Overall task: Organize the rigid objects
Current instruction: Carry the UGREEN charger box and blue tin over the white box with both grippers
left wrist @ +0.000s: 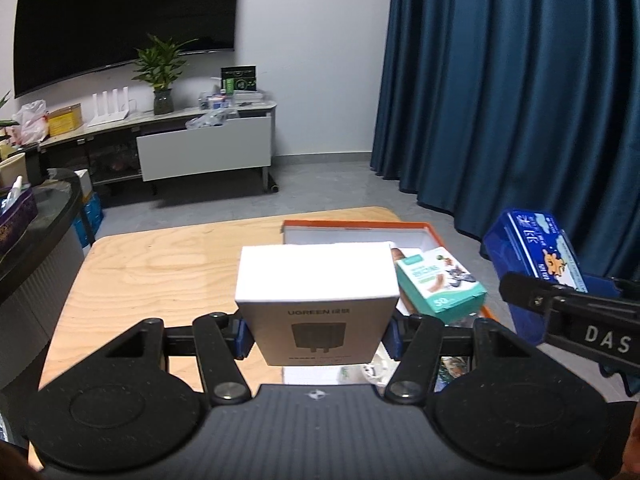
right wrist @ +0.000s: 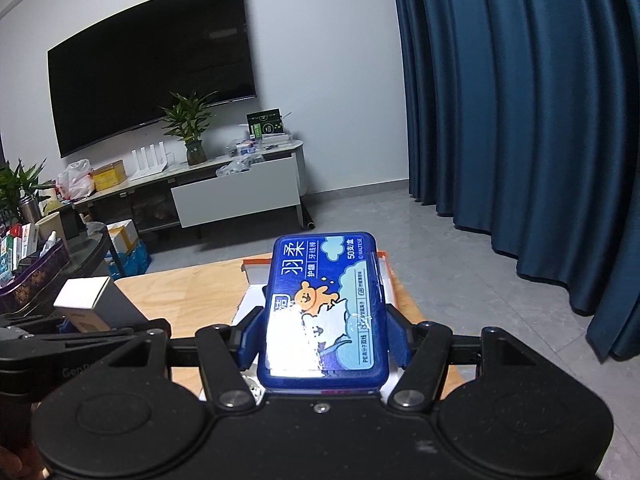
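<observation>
My left gripper (left wrist: 318,338) is shut on a white and grey UGREEN charger box (left wrist: 316,300) and holds it above the wooden table (left wrist: 160,264). My right gripper (right wrist: 322,340) is shut on a blue floss-pick box (right wrist: 326,304) with a cartoon bear, held above the orange-rimmed box (right wrist: 256,266). In the left wrist view the blue box (left wrist: 532,252) and the right gripper show at the right. The orange-rimmed box (left wrist: 360,226) lies on the table's right part and holds a teal carton (left wrist: 440,284) and other small items. The charger box also shows at the left of the right wrist view (right wrist: 88,300).
A dark round table (left wrist: 40,216) with a purple tin stands at the left. Blue curtains (left wrist: 520,100) hang at the right. A TV stand (left wrist: 200,140) with a plant and clutter is against the far wall under a TV (left wrist: 120,16). Grey floor lies between.
</observation>
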`<move>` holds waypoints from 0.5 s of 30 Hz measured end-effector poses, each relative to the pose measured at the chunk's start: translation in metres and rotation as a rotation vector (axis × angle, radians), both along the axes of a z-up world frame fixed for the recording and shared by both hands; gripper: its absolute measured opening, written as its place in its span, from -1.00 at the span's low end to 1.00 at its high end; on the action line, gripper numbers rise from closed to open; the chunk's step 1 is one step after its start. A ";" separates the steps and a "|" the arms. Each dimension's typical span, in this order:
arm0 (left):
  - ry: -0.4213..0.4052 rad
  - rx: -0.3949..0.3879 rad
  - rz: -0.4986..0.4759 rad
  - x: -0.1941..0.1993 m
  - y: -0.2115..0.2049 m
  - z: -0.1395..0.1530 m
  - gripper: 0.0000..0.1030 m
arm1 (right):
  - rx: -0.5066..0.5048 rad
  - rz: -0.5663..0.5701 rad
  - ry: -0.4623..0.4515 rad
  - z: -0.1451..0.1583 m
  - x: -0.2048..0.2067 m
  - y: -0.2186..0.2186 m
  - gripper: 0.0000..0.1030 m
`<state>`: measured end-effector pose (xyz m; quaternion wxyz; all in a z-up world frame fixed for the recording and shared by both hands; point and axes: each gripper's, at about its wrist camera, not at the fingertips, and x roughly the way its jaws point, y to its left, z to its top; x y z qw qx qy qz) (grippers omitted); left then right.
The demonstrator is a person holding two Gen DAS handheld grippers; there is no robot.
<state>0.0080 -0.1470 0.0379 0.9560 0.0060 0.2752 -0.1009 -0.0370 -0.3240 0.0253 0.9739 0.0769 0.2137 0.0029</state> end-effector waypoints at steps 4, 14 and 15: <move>-0.002 -0.002 -0.013 -0.002 -0.001 -0.004 0.17 | 0.001 -0.013 0.000 -0.002 -0.004 -0.007 0.43; 0.013 -0.026 -0.025 0.006 0.002 -0.007 0.17 | 0.006 -0.031 0.017 -0.009 -0.002 -0.013 0.43; 0.013 -0.028 -0.027 0.007 0.004 -0.007 0.17 | 0.006 -0.032 0.019 -0.010 -0.002 -0.014 0.43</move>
